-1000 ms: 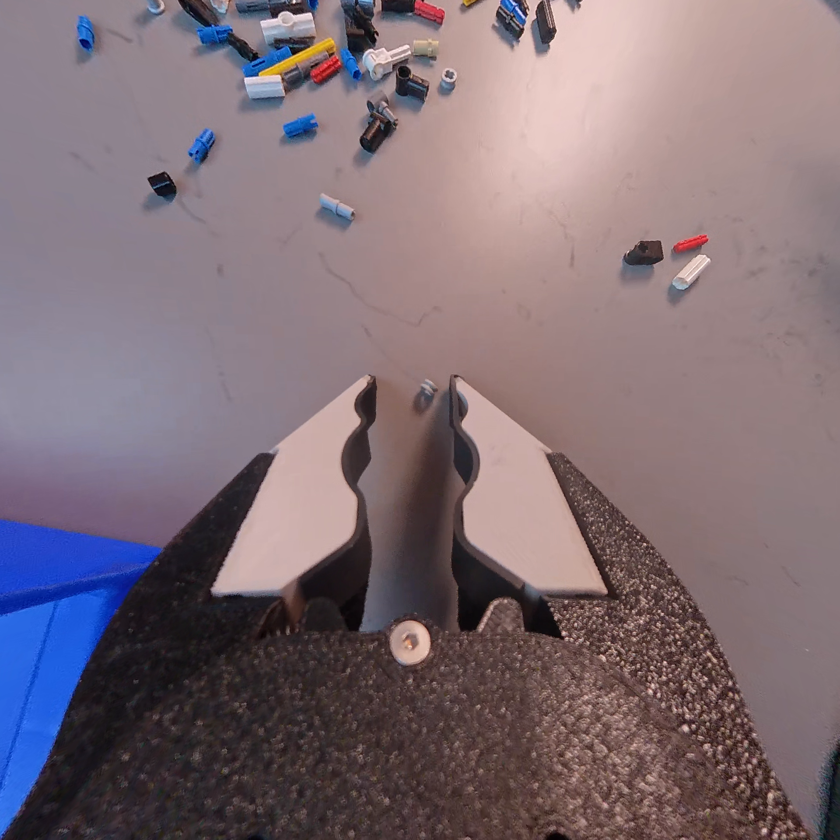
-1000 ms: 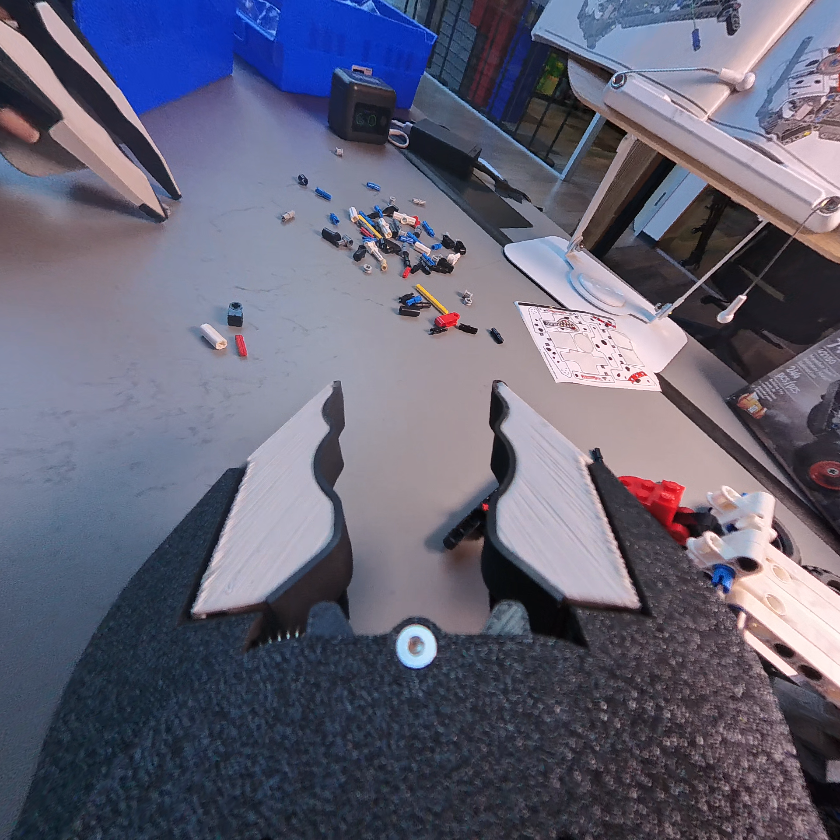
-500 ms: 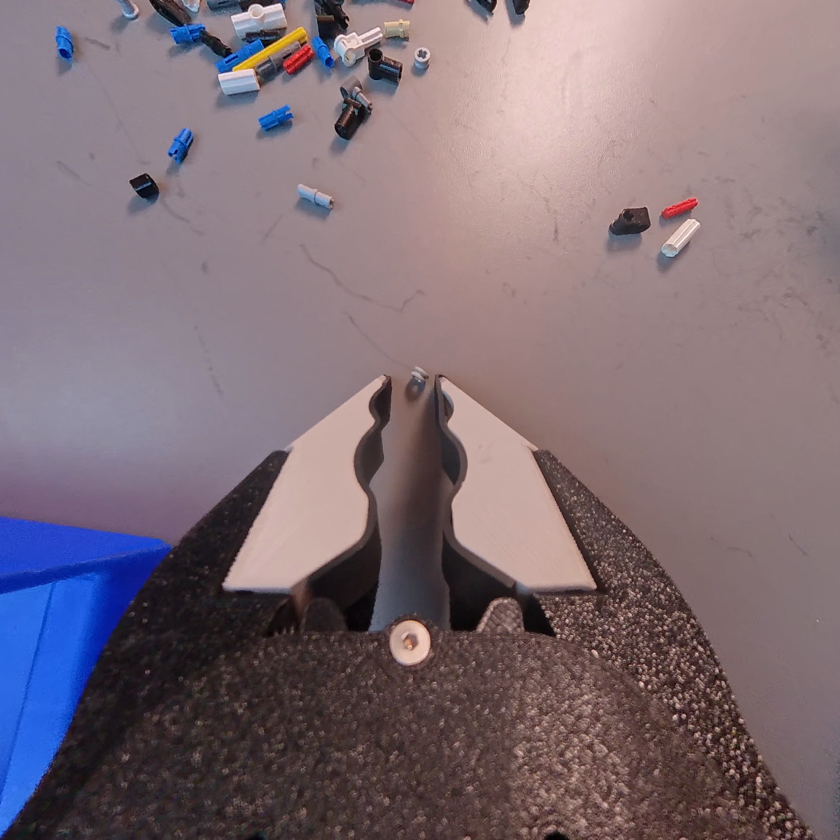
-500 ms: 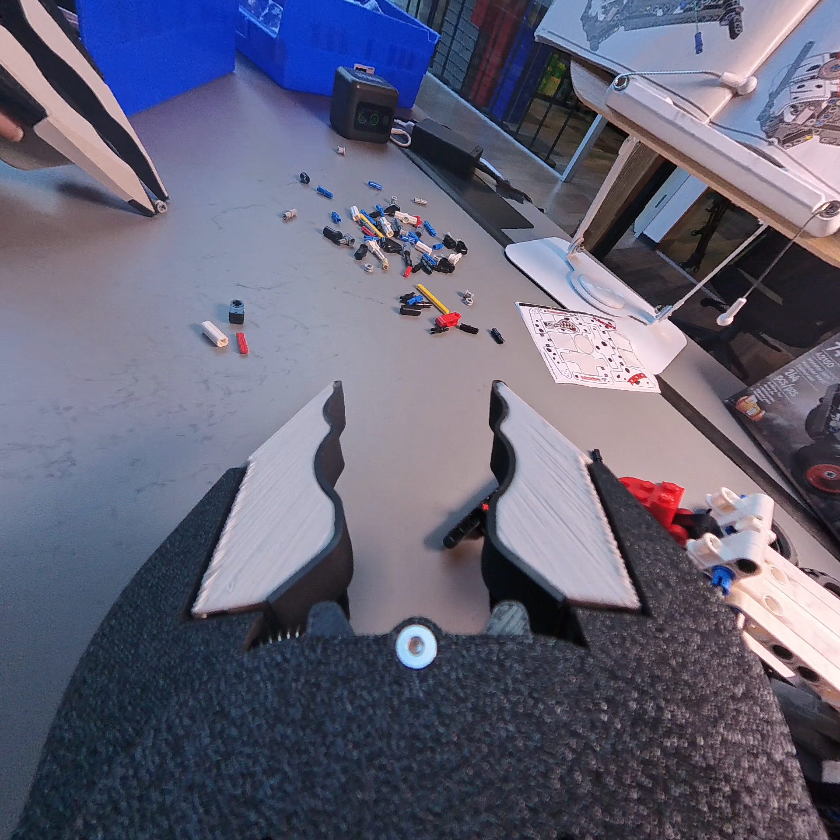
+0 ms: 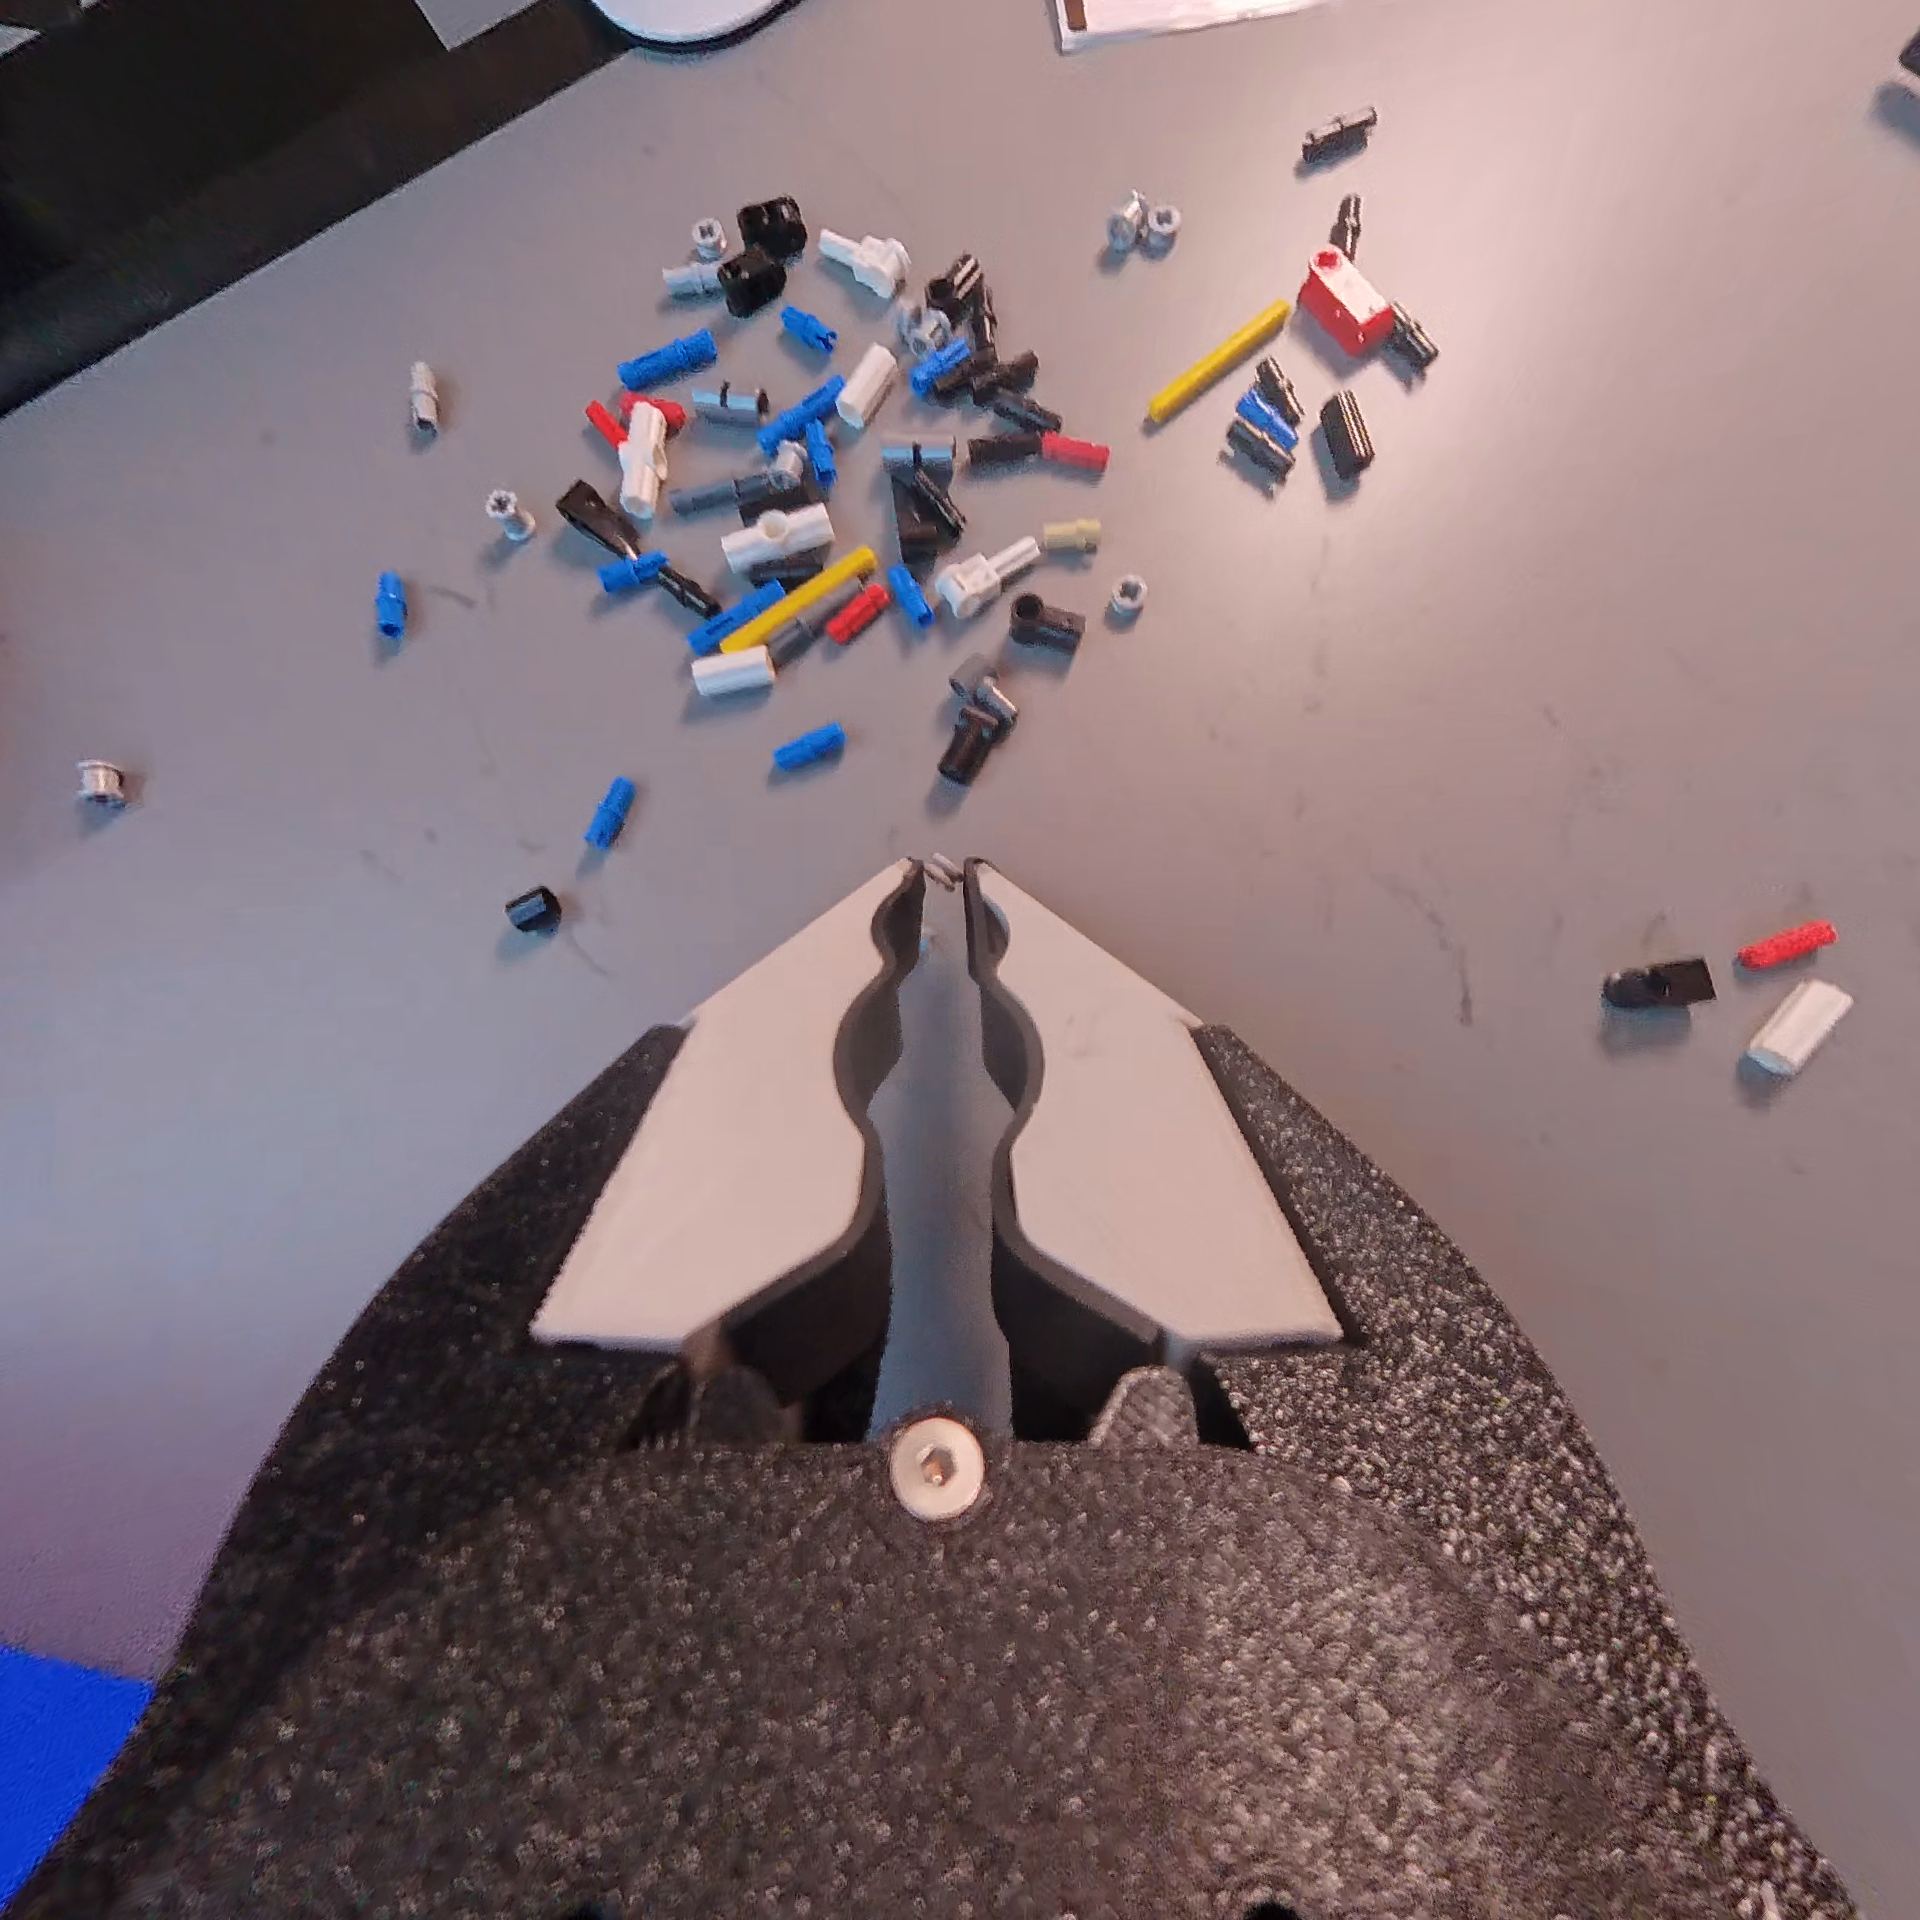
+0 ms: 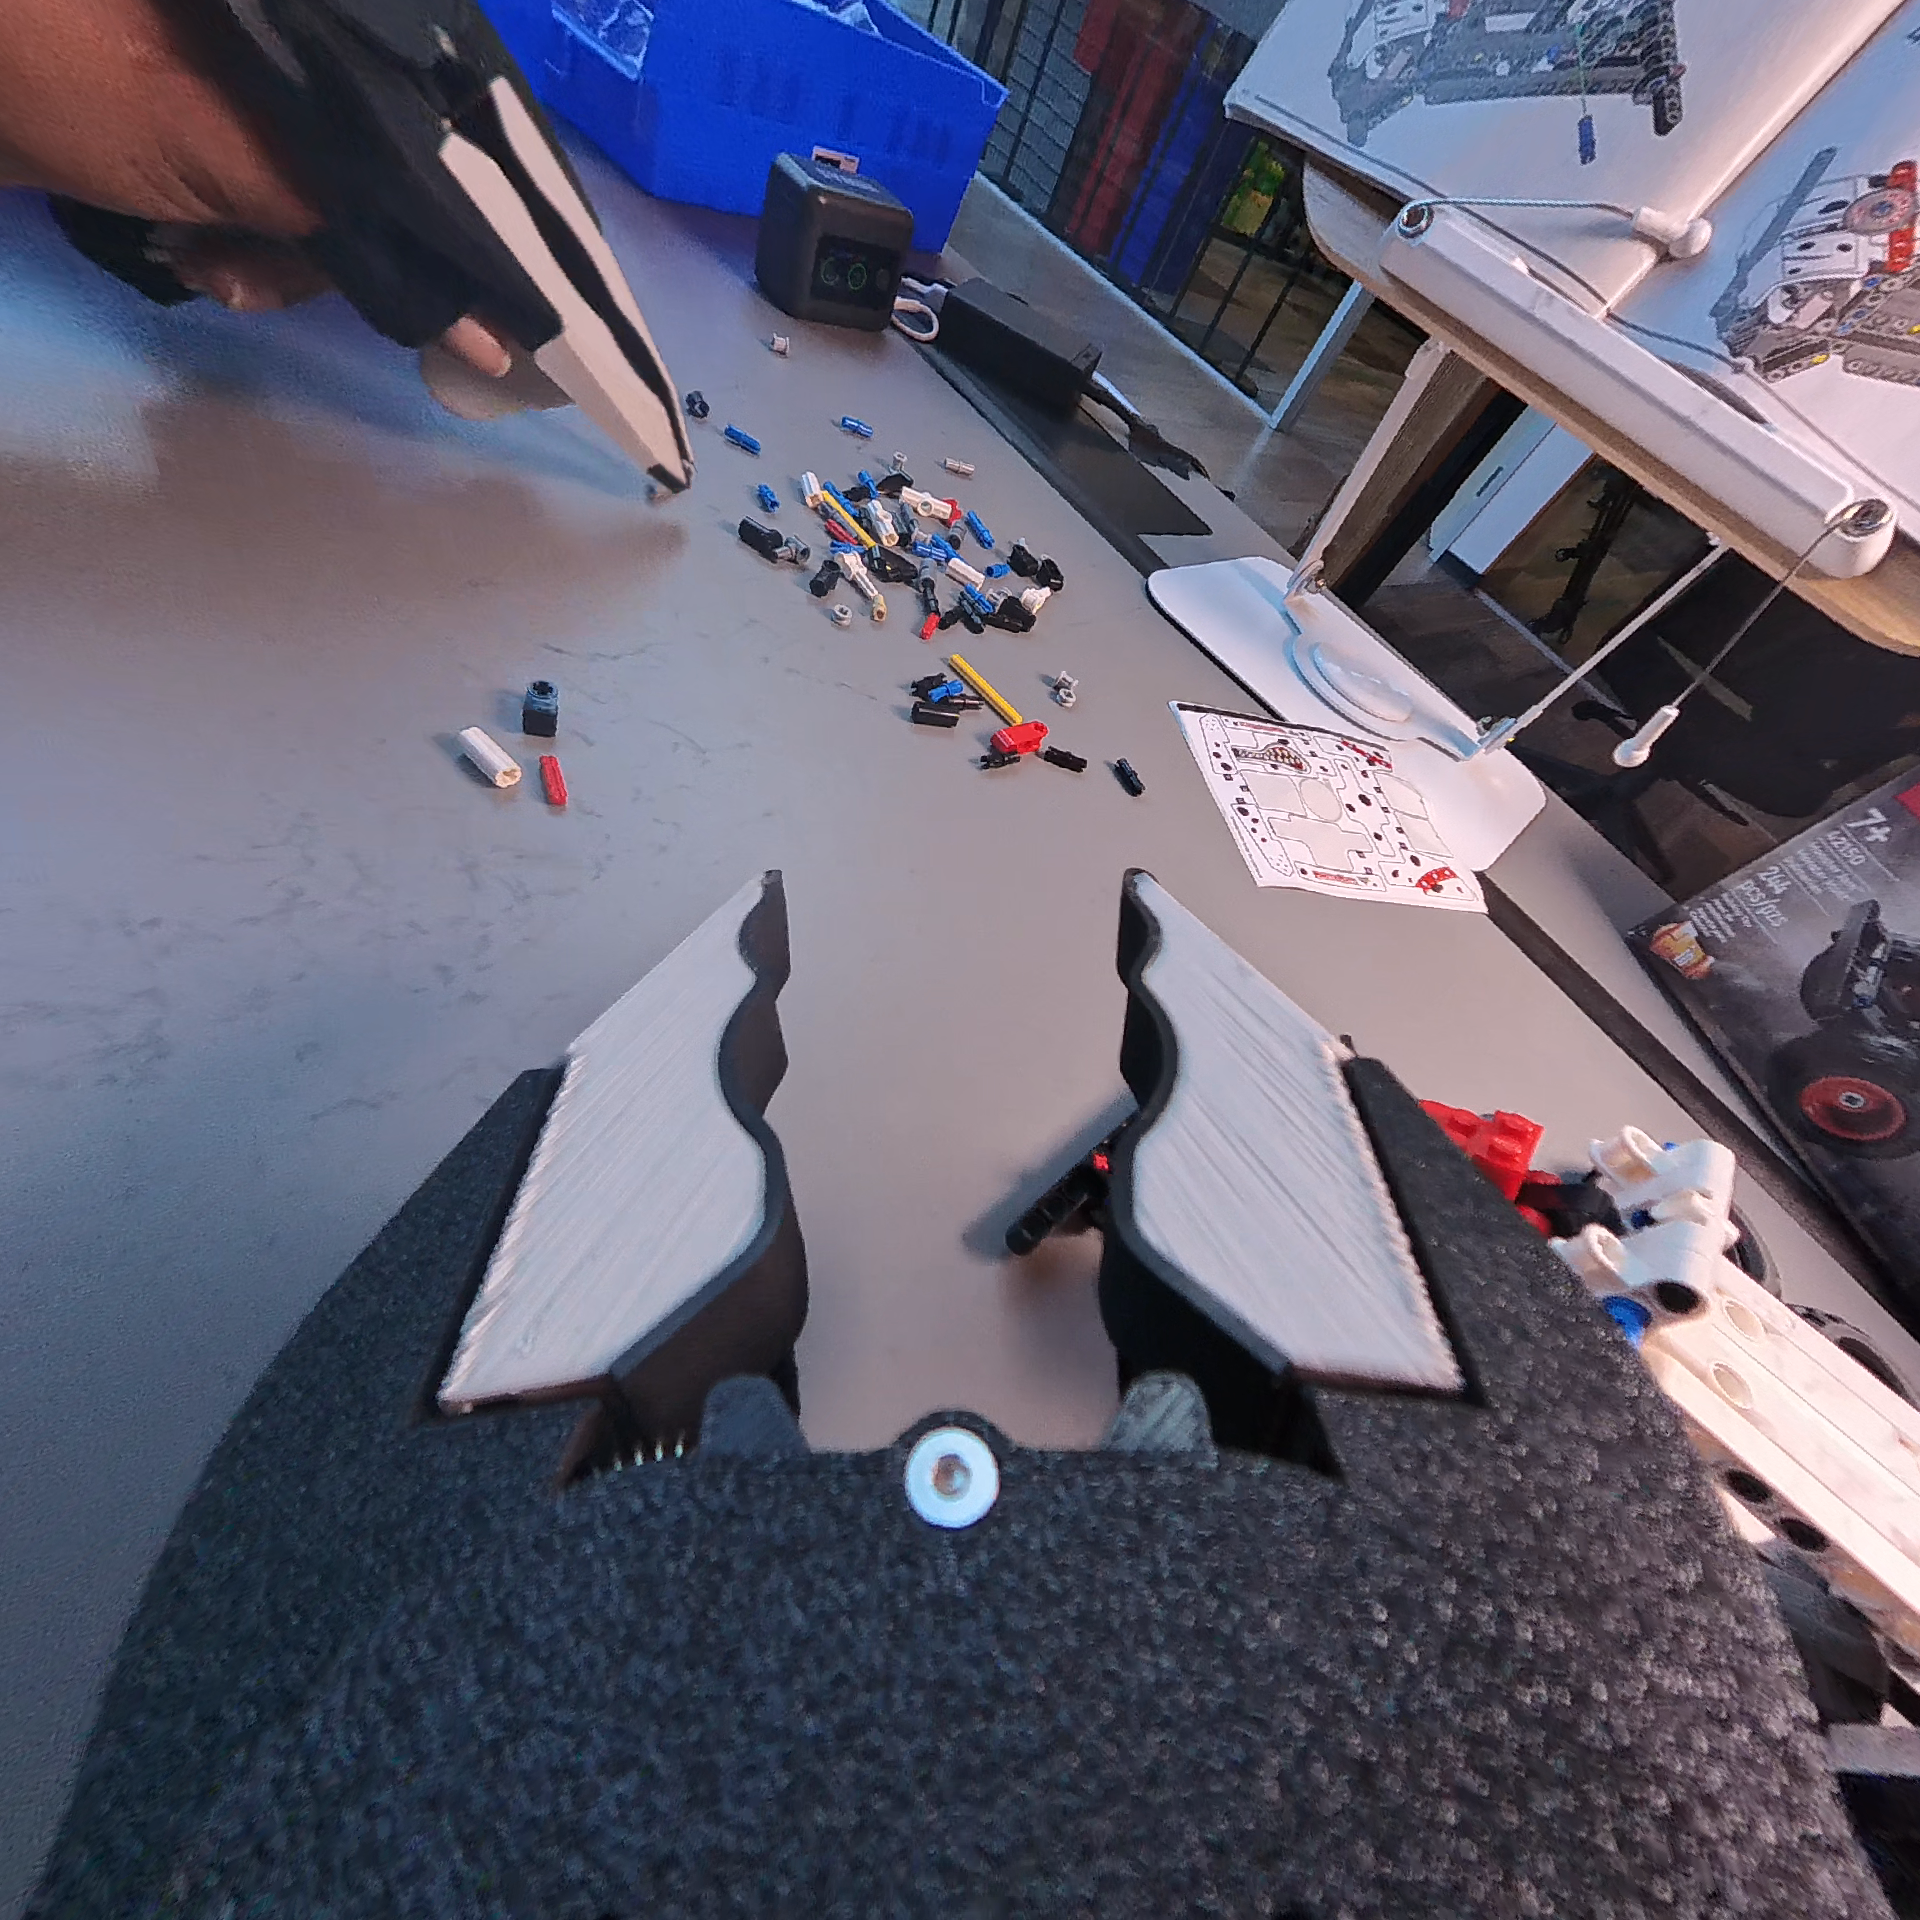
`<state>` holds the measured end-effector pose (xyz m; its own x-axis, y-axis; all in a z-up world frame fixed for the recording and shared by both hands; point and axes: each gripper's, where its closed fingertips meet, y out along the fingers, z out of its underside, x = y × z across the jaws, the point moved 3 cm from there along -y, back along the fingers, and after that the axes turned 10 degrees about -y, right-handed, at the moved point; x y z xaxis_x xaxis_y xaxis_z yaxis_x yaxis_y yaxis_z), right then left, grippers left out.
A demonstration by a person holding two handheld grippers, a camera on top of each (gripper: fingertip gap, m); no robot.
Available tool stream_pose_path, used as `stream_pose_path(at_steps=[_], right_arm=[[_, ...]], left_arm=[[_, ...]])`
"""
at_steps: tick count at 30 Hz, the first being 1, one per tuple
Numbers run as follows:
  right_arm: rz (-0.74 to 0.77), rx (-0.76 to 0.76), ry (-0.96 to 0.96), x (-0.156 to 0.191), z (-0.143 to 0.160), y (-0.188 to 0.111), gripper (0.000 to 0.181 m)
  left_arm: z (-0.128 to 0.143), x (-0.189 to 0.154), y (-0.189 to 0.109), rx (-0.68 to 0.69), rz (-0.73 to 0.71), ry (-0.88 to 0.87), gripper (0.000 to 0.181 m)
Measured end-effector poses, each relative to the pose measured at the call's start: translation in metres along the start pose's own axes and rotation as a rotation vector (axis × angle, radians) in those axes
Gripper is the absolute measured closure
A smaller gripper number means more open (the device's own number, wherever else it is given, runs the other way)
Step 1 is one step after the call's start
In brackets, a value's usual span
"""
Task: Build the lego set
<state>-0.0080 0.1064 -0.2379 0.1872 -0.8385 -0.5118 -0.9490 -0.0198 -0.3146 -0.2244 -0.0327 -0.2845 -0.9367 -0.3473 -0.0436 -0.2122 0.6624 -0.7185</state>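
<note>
Left gripper (image 5: 943,875) fingers (image 5: 774,1117) pinch a small grey lego piece (image 5: 941,871) at their tips, above the bench (image 5: 1455,727). Loose lego parts (image 5: 831,488) lie ahead. Right gripper (image 6: 951,883) fingers stand wide apart, empty; partly built lego model (image 6: 1683,1320) sits beside its right finger.

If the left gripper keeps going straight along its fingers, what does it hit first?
Likely the black connector just beyond the left gripper, which pinches a small grey piece; depth is uncertain.

pieces (image 5: 831,488) scattered ahead on table (image 5: 1455,727) | three strays (image 5: 1725,987) off right | sheet (image 6: 1325,805) right of pile | model (image 6: 1662,1299) near right
</note>
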Motion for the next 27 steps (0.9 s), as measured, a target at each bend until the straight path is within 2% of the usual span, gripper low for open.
stream_pose_path(at_steps=[3,8,11,16,19,22,27], right_arm=[[0.008,0.004,0.004,-0.003,0.002,-0.001,0.118],[0.004,0.004,0.012,-0.002,0.003,0.0,0.118],[-0.004,0.008,0.008,0.0,0.004,0.002,0.117],[-0.001,0.009,0.007,0.001,0.004,0.003,0.117],[0.007,-0.003,0.013,-0.001,0.003,0.003,0.117],[0.011,-0.012,0.022,0.0,0.001,0.005,0.117],[0.021,-0.021,-0.017,0.005,-0.005,0.008,0.116]], left_arm=[[-0.015,0.007,0.011,-0.028,0.013,-0.04,0.173],[-0.023,0.014,0.017,-0.061,0.018,-0.076,0.171],[-0.027,0.012,0.013,-0.112,0.048,-0.095,0.157],[-0.034,0.002,0.005,-0.183,0.125,-0.119,0.121],[-0.037,-0.012,0.002,-0.215,0.199,-0.119,0.11],[-0.041,-0.027,-0.003,-0.255,0.277,-0.129,0.12],[-0.043,-0.045,-0.016,-0.325,0.354,-0.065,0.172]])
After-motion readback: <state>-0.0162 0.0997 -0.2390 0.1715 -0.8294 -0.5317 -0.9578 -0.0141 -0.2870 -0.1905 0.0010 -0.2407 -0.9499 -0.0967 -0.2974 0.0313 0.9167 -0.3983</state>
